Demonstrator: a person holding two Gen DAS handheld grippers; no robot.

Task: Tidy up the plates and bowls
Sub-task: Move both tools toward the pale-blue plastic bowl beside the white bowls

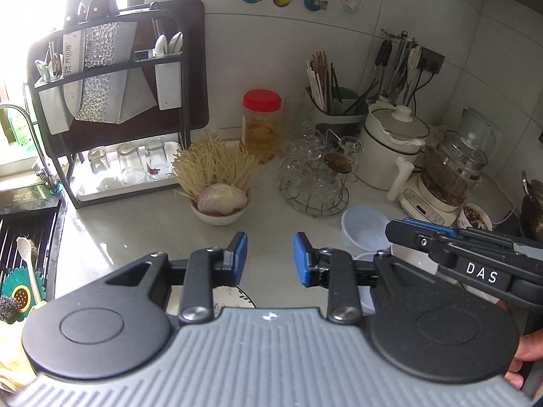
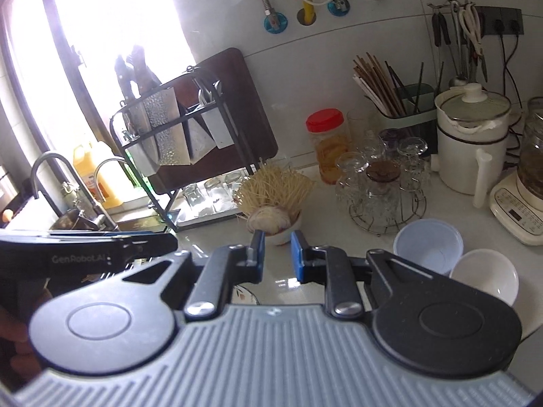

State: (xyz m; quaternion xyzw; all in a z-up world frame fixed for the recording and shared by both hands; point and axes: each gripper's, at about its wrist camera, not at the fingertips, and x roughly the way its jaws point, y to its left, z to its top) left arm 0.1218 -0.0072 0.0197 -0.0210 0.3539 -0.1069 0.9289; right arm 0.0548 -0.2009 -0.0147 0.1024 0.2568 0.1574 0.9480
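My left gripper is open and empty above the grey counter. My right gripper is open and empty; from the side it shows in the left wrist view. A patterned plate lies under the left gripper, mostly hidden; its rim shows under the right gripper. A clear plastic bowl and a white bowl sit to the right. A white bowl with an onion and noodles stands ahead.
A black rack with knives and upturned glasses stands at the back left. A red-lidded jar, a wire stand of glass cups, a chopstick holder, a white pot and a blender line the back. The sink lies left.
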